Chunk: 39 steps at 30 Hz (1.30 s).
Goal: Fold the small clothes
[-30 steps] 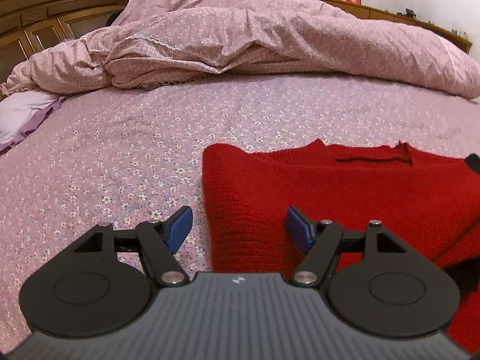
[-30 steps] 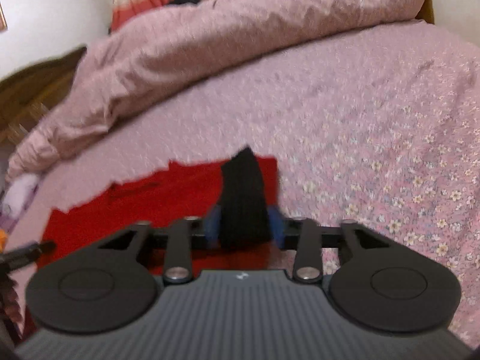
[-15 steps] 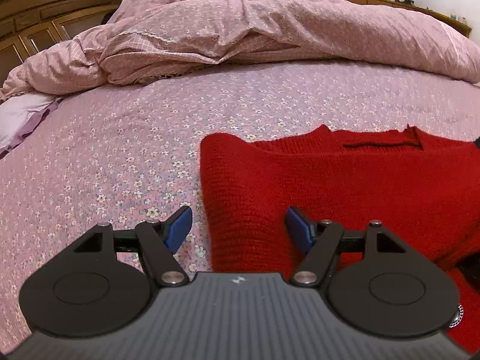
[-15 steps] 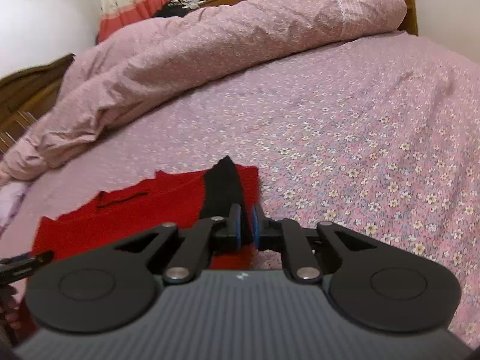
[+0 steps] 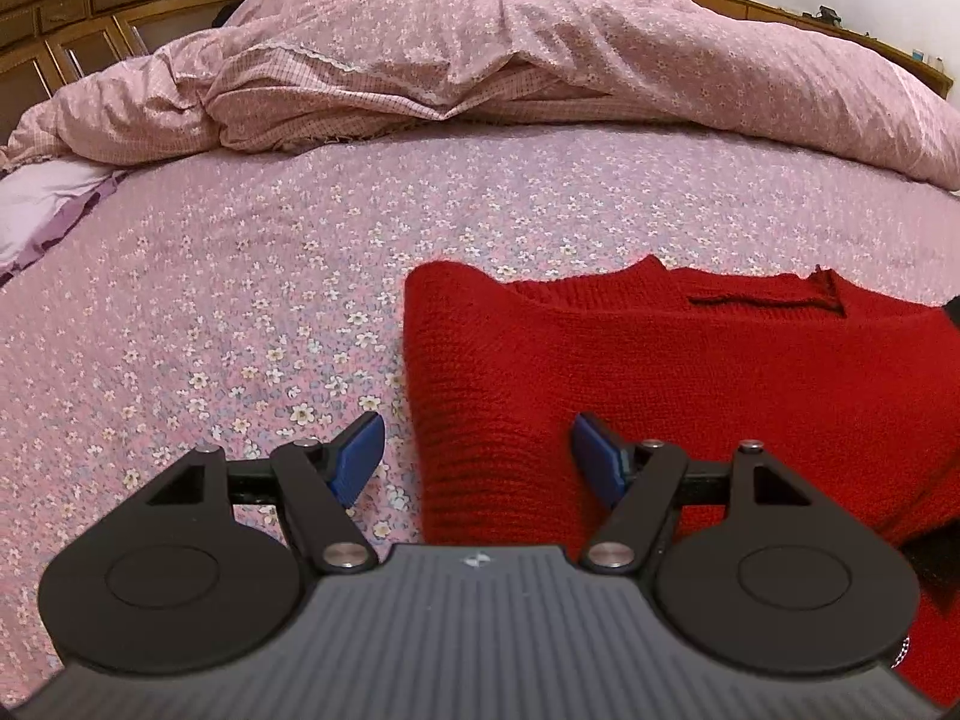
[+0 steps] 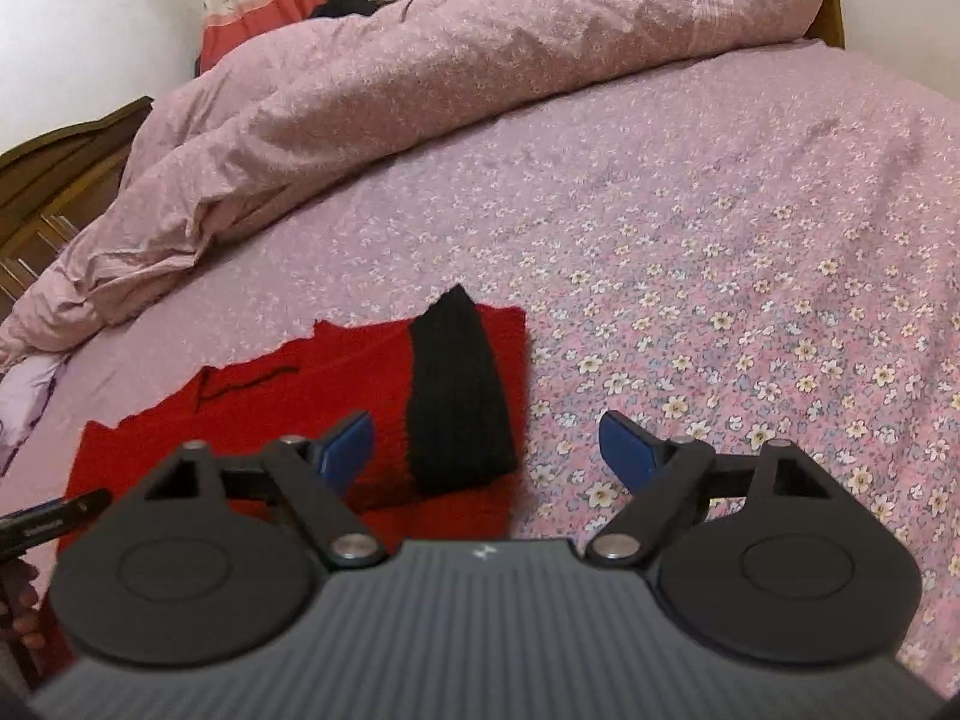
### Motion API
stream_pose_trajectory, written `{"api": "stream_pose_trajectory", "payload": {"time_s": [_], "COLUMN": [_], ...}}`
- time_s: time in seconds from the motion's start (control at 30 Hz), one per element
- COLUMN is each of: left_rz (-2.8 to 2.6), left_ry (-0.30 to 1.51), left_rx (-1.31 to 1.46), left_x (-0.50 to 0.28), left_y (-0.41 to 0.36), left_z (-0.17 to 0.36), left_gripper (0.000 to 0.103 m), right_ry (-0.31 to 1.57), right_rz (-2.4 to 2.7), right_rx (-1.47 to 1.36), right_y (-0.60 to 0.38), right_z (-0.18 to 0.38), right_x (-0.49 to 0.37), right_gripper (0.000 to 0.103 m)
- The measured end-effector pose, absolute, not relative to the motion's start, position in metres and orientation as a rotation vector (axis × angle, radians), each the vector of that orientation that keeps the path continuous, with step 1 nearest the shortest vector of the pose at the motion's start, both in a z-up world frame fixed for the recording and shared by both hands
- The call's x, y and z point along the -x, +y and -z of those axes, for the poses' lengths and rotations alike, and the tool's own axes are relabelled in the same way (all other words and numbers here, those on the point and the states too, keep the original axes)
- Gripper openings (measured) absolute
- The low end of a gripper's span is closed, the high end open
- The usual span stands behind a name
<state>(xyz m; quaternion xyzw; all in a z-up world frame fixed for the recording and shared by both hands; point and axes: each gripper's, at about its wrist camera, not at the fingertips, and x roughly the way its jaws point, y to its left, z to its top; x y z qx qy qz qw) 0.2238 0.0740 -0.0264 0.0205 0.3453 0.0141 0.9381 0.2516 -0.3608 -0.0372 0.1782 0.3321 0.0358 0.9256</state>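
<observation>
A red knitted sweater lies flat on the flowered bed sheet, its left side folded in. In the right wrist view the same sweater has its black-cuffed sleeve laid over the body. My left gripper stands open over the sweater's left edge, gripping nothing. My right gripper is opening; the black cuff lies beyond and between its blue pads, which do not press on it.
A rumpled pink duvet fills the back of the bed. A wooden headboard stands at the far left, with a lilac pillow below it. Part of the left-hand tool and fingers show at the right view's left edge.
My right gripper was shut on the black cuff, set it down on the red sweater and has spread its jaws wide. The left gripper has stayed open and nearly still.
</observation>
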Motion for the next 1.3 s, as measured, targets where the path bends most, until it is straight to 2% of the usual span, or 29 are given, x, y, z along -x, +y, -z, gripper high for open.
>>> {"api": "stream_pose_trajectory", "payload": {"time_s": [0.07, 0.13, 0.17, 0.2, 0.23, 0.33, 0.37, 0.4, 0.53, 0.57, 0.73, 0.83, 0.93, 1.03, 1.07, 1.13, 1.2, 1.23, 1.3], "left_rz": [-0.033, -0.036, -0.039, -0.041, -0.038, -0.03, -0.03, -0.029, -0.022, -0.02, -0.021, -0.029, -0.037, -0.035, -0.036, -0.035, -0.031, -0.028, -0.02], "left_ry": [0.701, 0.697, 0.695, 0.692, 0.689, 0.692, 0.696, 0.703, 0.72, 0.721, 0.724, 0.727, 0.726, 0.72, 0.714, 0.698, 0.682, 0.673, 0.665], "left_rx": [-0.056, -0.069, -0.074, -0.081, -0.087, -0.113, -0.117, -0.119, -0.102, -0.101, -0.12, -0.139, -0.15, -0.134, -0.138, -0.146, -0.151, -0.151, -0.146], "left_x": [-0.223, -0.221, -0.221, -0.22, -0.219, -0.221, -0.223, -0.224, -0.23, -0.23, -0.231, -0.234, -0.234, -0.227, -0.223, -0.213, -0.2, -0.192, -0.176], "left_y": [0.072, 0.07, 0.07, 0.07, 0.069, 0.069, 0.069, 0.069, 0.071, 0.071, 0.069, 0.065, 0.067, 0.072, 0.072, 0.073, 0.074, 0.075, 0.078], "left_z": [0.025, 0.024, 0.024, 0.023, 0.022, 0.022, 0.023, 0.024, 0.027, 0.027, 0.027, 0.028, 0.029, 0.022, 0.019, 0.012, 0.003, -0.002, -0.009], "left_gripper": [0.074, 0.074, 0.074, 0.074, 0.074, 0.074, 0.074, 0.074, 0.074, 0.074, 0.074, 0.076, 0.081, 0.081, 0.081, 0.081, 0.081, 0.081, 0.081], "right_ry": [0.695, 0.715, 0.718, 0.72, 0.711, 0.654, 0.644, 0.647, 0.739, 0.747, 0.572, 0.61, 0.728, 0.663, 0.661, 0.659, 0.641, 0.637, 0.634], "right_rz": [-0.092, -0.115, -0.122, -0.118, -0.1, -0.109, -0.097, -0.071, 0.026, 0.036, -0.078, -0.136, -0.103, -0.098, -0.098, -0.116, -0.143, -0.143, -0.148], "right_rx": [-0.361, -0.369, -0.376, -0.379, -0.378, -0.457, -0.464, -0.448, -0.38, -0.389, -0.266, -0.217, -0.211, -0.225, -0.23, -0.232, -0.249, -0.26, -0.286], "right_y": [-0.358, -0.355, -0.353, -0.351, -0.35, -0.359, -0.362, -0.364, -0.373, -0.374, -0.344, -0.324, -0.318, -0.317, -0.317, -0.317, -0.321, -0.323, -0.324], "right_z": [0.039, 0.042, 0.042, 0.04, 0.038, 0.026, 0.023, 0.023, 0.043, 0.046, 0.017, 0.02, 0.051, 0.053, 0.05, 0.044, 0.037, 0.033, 0.028], "right_x": [-0.257, -0.262, -0.263, -0.263, -0.26, -0.245, -0.241, -0.24, -0.247, -0.246, -0.23, -0.242, -0.265, -0.259, -0.257, -0.251, -0.239, -0.233, -0.223], "right_gripper": [0.082, 0.059, 0.037, 0.023, 0.017, 0.011, 0.006, 0.004, 0.004, 0.007, 0.007, 0.008, 0.004, 0.005, 0.008, 0.027, 0.077, 0.084, 0.082]}}
